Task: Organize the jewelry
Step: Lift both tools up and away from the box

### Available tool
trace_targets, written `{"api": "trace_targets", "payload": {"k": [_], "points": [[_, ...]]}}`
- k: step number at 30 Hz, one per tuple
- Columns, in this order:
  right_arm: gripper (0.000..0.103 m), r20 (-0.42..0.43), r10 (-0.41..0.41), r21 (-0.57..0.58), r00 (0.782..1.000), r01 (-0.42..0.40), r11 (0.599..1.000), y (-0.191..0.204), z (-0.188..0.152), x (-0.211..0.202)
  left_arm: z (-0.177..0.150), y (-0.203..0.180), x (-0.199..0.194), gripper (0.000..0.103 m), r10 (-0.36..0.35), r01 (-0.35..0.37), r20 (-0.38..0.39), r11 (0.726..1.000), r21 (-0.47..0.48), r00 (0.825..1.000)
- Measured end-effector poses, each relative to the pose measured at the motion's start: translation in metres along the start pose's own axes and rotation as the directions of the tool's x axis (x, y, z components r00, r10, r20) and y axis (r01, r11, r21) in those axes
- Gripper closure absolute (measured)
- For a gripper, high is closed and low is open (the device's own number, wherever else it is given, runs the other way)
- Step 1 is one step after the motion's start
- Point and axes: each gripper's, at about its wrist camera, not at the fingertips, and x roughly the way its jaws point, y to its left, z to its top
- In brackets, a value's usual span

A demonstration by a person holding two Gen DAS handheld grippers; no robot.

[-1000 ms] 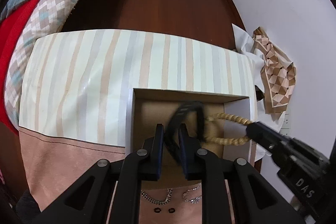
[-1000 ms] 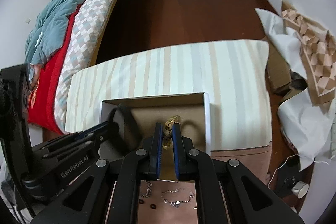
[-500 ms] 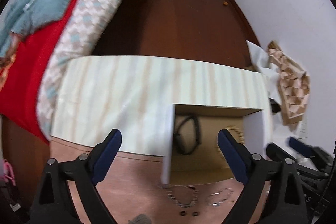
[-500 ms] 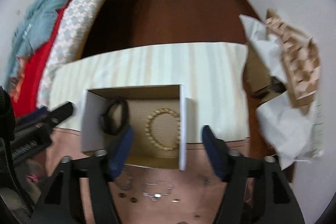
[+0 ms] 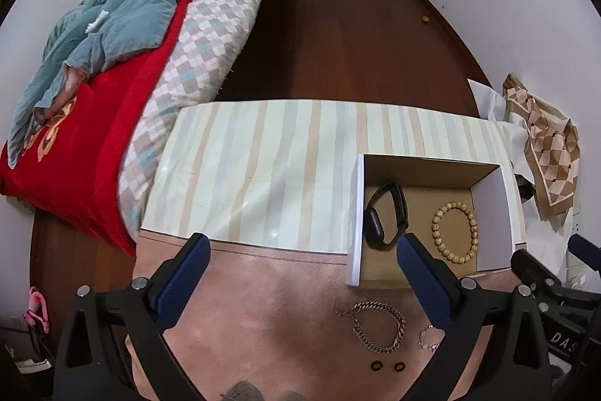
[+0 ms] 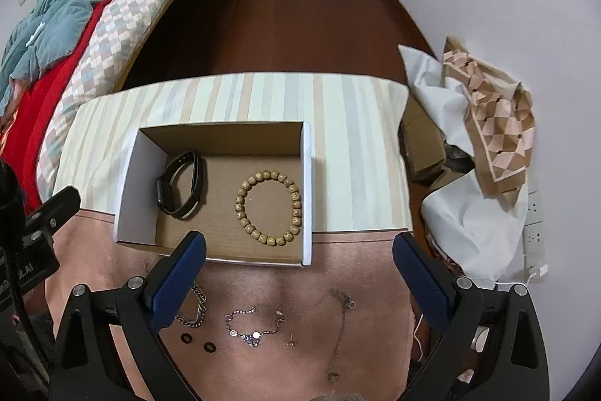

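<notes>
An open cardboard box [image 6: 135, 190] [image 5: 355, 220] holds a black wristband [image 6: 180, 185] [image 5: 385, 215] on its left and a beige bead bracelet [image 6: 268, 209] [image 5: 455, 226] on its right. In front of the box on the pink cloth lie a thick chain bracelet [image 5: 379, 326] [image 6: 195, 307], a thin silver bracelet [image 6: 253, 324] [image 5: 426, 337], a thin necklace [image 6: 338, 322], a small stud [image 6: 290, 339] and two black rings [image 6: 197, 342] [image 5: 387, 366]. My left gripper [image 5: 300, 273] and right gripper [image 6: 296, 269] are both open and empty, held above the cloth.
The table has a striped cover [image 5: 270, 175] at the back and pink cloth [image 6: 285, 371] in front. A bed [image 5: 112, 63] lies left. Bags and patterned paper [image 6: 492, 123] sit by the right wall, with wall sockets [image 6: 535, 224].
Both grippers let go of the wristband and the bead bracelet in the box, opened wide and pulled back and up. Both items now lie flat in the box.
</notes>
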Motion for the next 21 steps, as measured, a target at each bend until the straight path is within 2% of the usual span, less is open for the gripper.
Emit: {"api": "trace_targets", "payload": {"k": [10, 21], "points": [[0.002, 0.113, -0.023, 0.011, 0.993, 0.022, 1.000, 0.002, -0.026, -0.062, -0.025, 0.007, -0.060, 0.002, 0.002, -0.003, 0.119, 1.000, 0.008, 0.993], [0.002, 0.225, -0.059, 0.021, 0.973, 0.056, 0.998, 0.002, -0.068, -0.133, -0.059, 0.013, -0.118, 0.002, -0.019, 0.013, 0.209, 0.999, 0.029, 0.978]]}}
